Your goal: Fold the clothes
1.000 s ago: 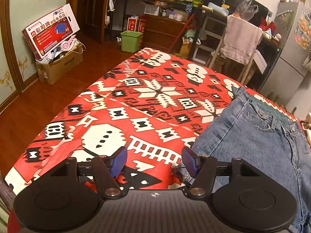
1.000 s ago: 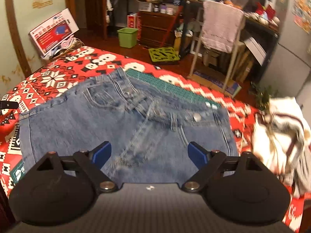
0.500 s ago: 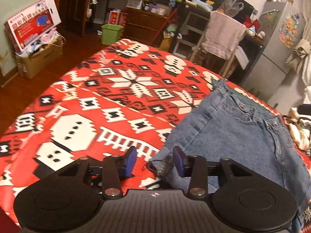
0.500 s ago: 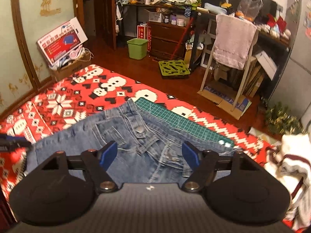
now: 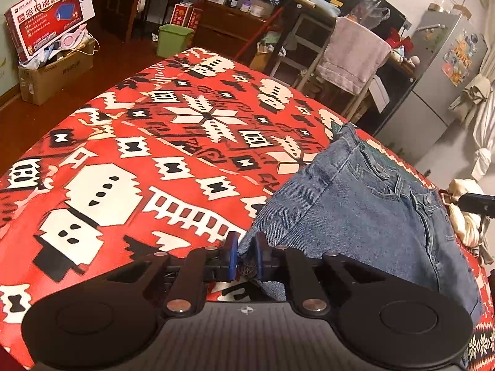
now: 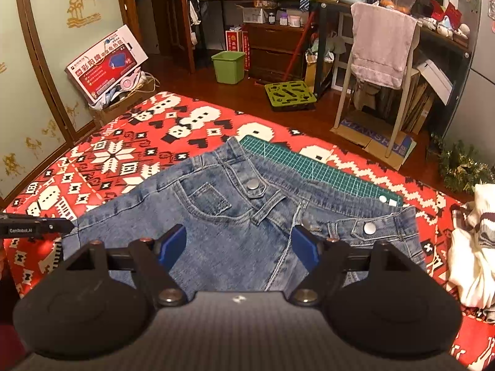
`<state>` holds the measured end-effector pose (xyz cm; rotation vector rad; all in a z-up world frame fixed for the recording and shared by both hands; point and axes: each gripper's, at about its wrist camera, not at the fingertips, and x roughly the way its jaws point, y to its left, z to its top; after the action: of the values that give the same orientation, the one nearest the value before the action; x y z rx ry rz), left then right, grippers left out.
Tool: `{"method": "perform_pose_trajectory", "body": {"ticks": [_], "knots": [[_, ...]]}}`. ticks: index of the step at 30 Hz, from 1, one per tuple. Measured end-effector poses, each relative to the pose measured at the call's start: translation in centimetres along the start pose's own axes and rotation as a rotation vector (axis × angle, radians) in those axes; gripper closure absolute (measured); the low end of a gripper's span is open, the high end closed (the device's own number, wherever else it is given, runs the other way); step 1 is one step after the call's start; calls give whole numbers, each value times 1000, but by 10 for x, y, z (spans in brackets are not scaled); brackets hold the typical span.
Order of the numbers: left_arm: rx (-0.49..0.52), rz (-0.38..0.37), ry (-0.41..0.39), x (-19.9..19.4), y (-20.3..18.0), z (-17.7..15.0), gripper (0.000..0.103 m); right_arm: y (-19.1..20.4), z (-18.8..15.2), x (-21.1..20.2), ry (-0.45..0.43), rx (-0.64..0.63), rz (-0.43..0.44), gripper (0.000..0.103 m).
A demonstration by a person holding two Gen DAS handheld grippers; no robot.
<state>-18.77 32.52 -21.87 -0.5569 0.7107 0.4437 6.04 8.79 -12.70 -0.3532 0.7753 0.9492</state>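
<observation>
Two grippers over the jeans [image 6: 235,216], centre frame.
Left gripper [image 5: 244,258] pinches the denim's frayed corner; right gripper [image 6: 238,247] hovers, fingers spread wide.

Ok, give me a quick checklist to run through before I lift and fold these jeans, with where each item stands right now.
1. Left hand-held gripper shut on the jeans at a corner of the denim: ok.
2. Right hand-held gripper gripping cloth: not ok, its jaws stand wide open above the denim.
3. Jeans lying flat: mostly ok, the waistband is a bit rumpled.
4. Room on the red patterned cover to fold onto: ok.
5. White garment apart from the jeans: cannot tell, it lies close beside the waist end.
</observation>
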Motion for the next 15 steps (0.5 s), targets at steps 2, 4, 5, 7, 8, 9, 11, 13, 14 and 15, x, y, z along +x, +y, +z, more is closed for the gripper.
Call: {"method": "perform_pose_trajectory", "body": {"ticks": [2, 4, 5, 7, 8, 9, 11, 13, 14, 15], "knots": [[36, 30, 0, 0, -7, 0, 96, 2, 5, 4, 4, -25, 3, 25], [64, 62, -6, -2, -14, -1, 97, 5, 14, 10, 6, -60, 9, 30], [71, 73, -14, -5, -17, -1, 97, 6, 20, 14, 6, -78, 15, 35], [77, 83, -35, -12, -20, -2, 97, 7, 34, 25, 18, -101, 31, 66], [66, 84, -43, -16, -20, -2, 97, 7, 41, 32, 27, -101, 38, 72], [52, 82, -47, -20, -19, -2, 97, 7, 48, 41, 35, -98, 45, 78], [30, 78, -53, -26, -17, -3, 97, 5, 63, 61, 50, -90, 59, 78], [25, 79, -52, -27, -17, -4, 97, 5, 79, 84, 61, -86, 65, 78], [20, 78, -49, -27, -16, -5, 97, 4, 88, 96, 62, -88, 70, 78], [12, 78, -46, -26, -15, -5, 97, 4, 95, 108, 64, -95, 73, 78]]}}
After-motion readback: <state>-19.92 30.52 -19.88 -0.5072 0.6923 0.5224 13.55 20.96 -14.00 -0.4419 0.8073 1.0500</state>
